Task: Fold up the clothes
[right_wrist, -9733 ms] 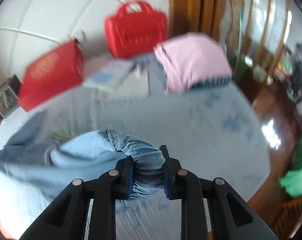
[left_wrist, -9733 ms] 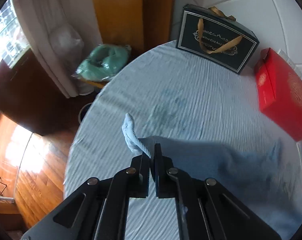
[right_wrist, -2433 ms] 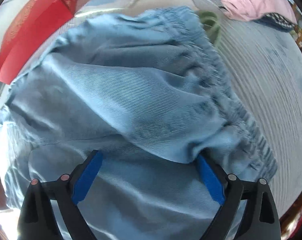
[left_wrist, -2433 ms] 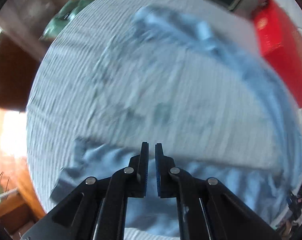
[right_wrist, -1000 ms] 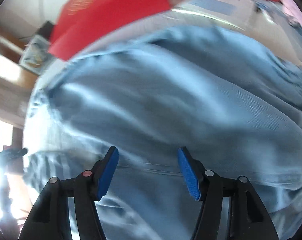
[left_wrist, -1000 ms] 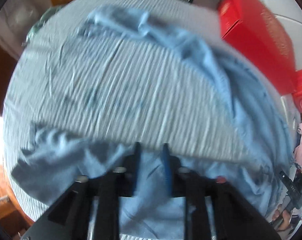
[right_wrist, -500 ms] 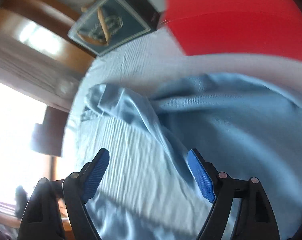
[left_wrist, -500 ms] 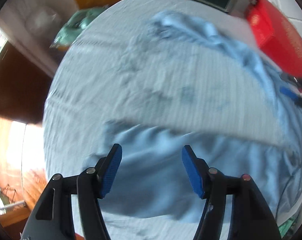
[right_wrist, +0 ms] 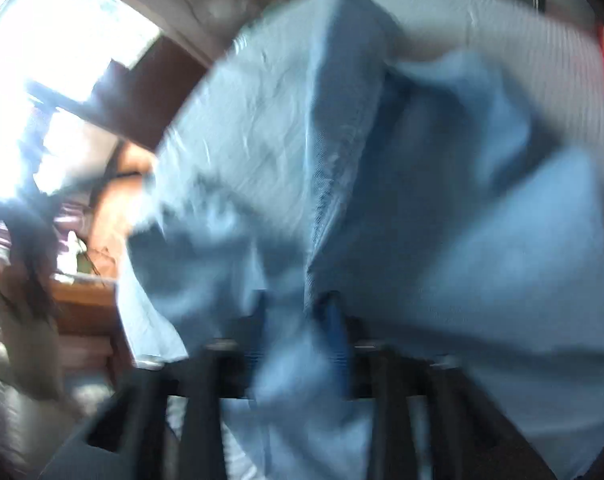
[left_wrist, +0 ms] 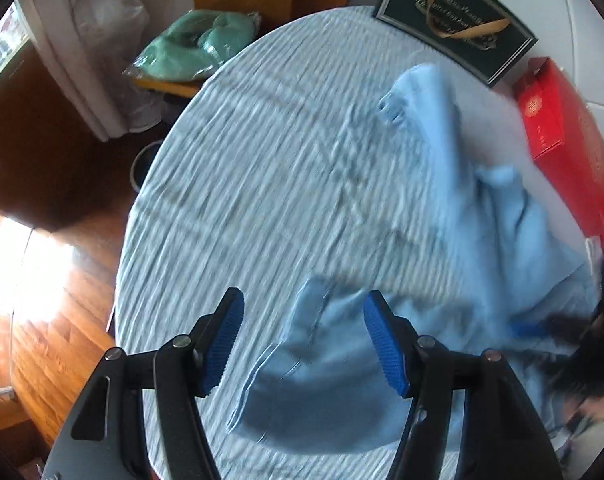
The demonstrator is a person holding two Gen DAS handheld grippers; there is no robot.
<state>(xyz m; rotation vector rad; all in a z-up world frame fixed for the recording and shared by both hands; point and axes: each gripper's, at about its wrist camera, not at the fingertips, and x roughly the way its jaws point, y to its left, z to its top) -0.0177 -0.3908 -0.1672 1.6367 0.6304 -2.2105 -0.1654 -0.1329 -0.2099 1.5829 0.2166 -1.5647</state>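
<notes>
Home, lived-in room. Below me a round tabletop [left_wrist: 262, 168] under striped blue cloth; polished wood floor [left_wrist: 42, 320], white curtain [left_wrist: 82, 60] by a bright window, black gift bag [left_wrist: 457, 20], red gift box [left_wrist: 561, 140] against white wall.

The light blue ribbed-cotton trousers [left_wrist: 473, 216] lie crumpled and partly spread on the round desk, 1 leg reaching toward the far edge, another leg end lying nearer; a bunched fold [right_wrist: 381, 208] rises close to the right camera.
</notes>
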